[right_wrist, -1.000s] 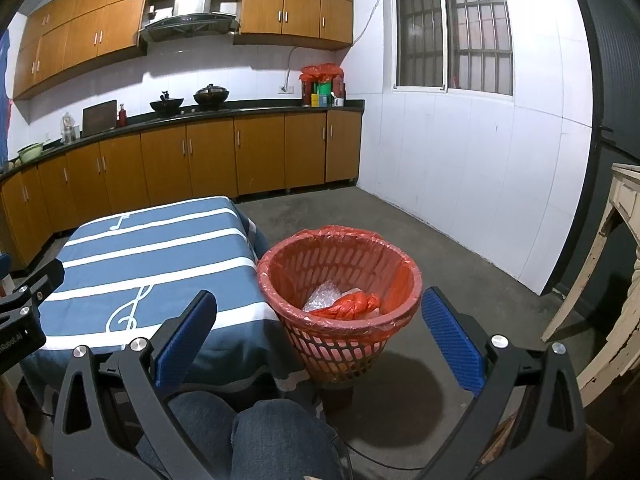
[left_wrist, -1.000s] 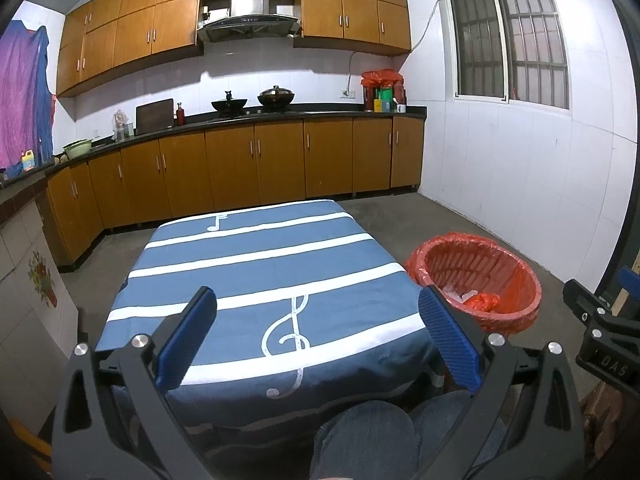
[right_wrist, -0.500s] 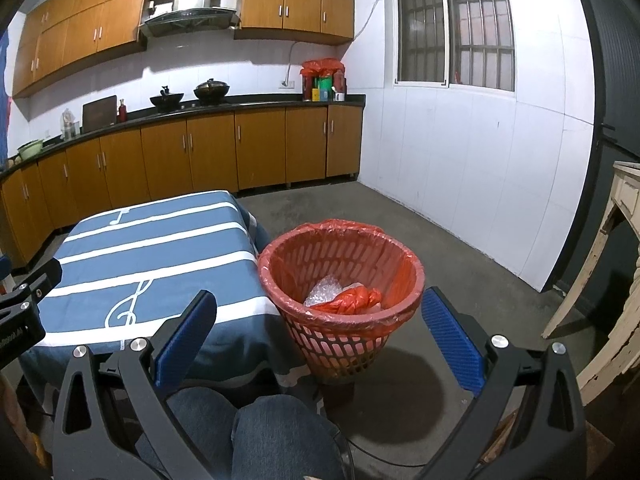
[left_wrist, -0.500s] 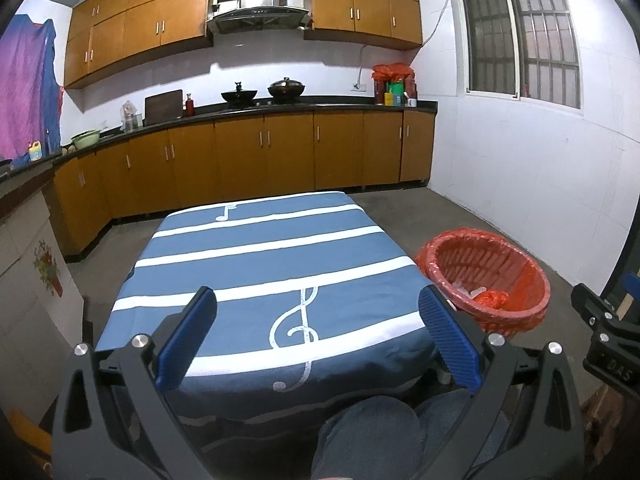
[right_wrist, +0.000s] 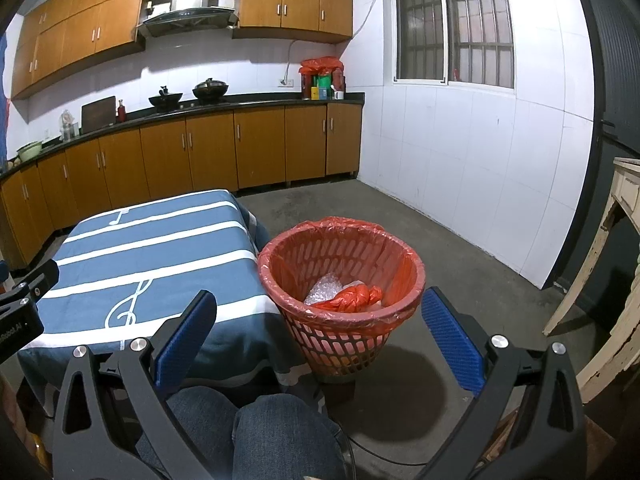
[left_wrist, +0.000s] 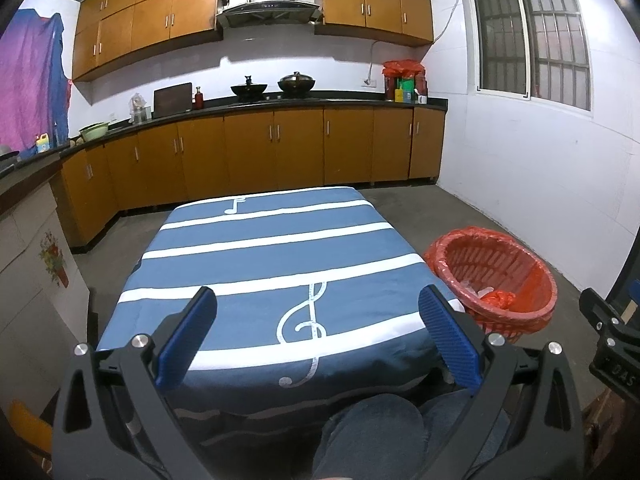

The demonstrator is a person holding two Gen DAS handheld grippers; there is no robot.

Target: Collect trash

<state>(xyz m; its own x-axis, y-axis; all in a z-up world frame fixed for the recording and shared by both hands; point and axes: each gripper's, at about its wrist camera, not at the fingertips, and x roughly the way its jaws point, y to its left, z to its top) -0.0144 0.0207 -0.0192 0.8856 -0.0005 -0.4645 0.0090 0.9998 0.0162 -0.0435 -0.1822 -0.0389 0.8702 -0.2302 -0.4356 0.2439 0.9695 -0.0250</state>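
Kitchen backdrop, blue striped music-note table (left_wrist: 276, 264) now sitting lower in the left view than a second ago. Left gripper (left_wrist: 316, 328) and right gripper (right_wrist: 318, 322) both spread, empty. Red bagged trash and bubble wrap (right_wrist: 352, 296) inside red lined plastic basket (right_wrist: 296, 248); collection likely finished.

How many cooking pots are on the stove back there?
2. A wok sits on the left and a lidded pot on the right, side by side under the hood. Others may be hidden in the cabinets.

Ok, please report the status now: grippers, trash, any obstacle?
Left gripper and right gripper open, empty. Red plastic trash basket holds knotted red bag. Nothing in the way.
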